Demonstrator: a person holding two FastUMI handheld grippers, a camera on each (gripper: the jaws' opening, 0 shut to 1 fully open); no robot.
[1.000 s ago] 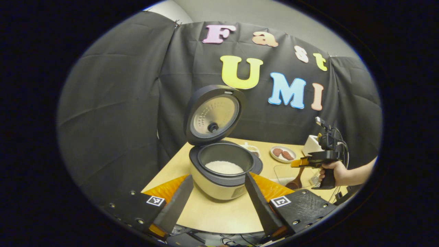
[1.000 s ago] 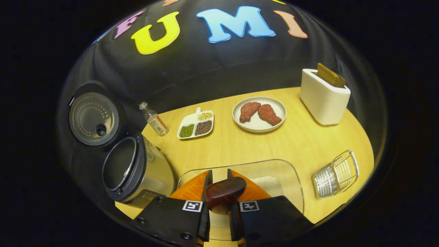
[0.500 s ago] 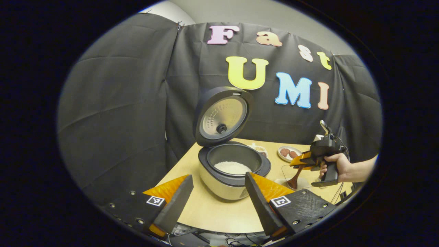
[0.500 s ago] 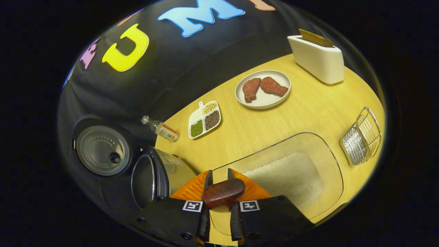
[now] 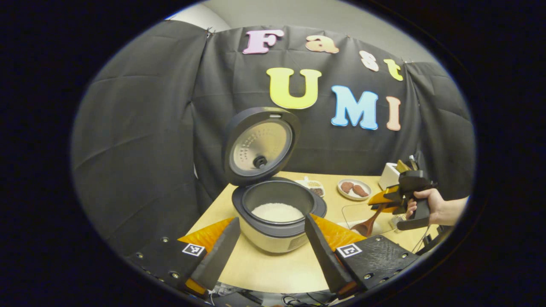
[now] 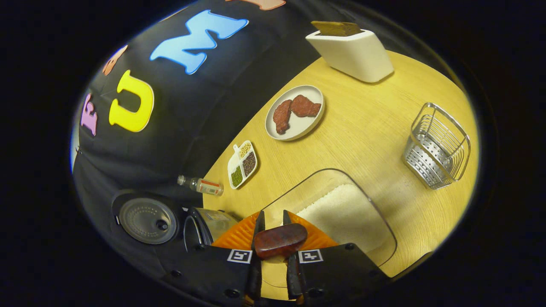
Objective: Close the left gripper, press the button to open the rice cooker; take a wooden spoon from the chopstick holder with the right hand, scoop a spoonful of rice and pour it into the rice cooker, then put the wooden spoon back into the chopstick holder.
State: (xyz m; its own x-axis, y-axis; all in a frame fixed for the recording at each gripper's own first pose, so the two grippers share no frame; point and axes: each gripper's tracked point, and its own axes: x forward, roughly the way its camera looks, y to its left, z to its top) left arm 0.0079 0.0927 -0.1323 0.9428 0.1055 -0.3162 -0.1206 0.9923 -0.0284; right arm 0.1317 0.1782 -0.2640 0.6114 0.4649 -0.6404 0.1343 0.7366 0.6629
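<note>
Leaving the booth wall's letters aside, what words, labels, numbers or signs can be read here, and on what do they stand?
Nothing can be read as text.
Bottle: its label is too small to read.
Rice cooker: the print on its front panel is too blurred to read.
Marker squares on the left tongs: coded patterns, no words or numbers.

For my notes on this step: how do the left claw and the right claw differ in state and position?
The left claw is open and holds nothing; the right claw is shut on the wooden spoon. The left claw frames the open rice cooker; the right claw hangs over the clear rice container. Both are above the table.
</note>
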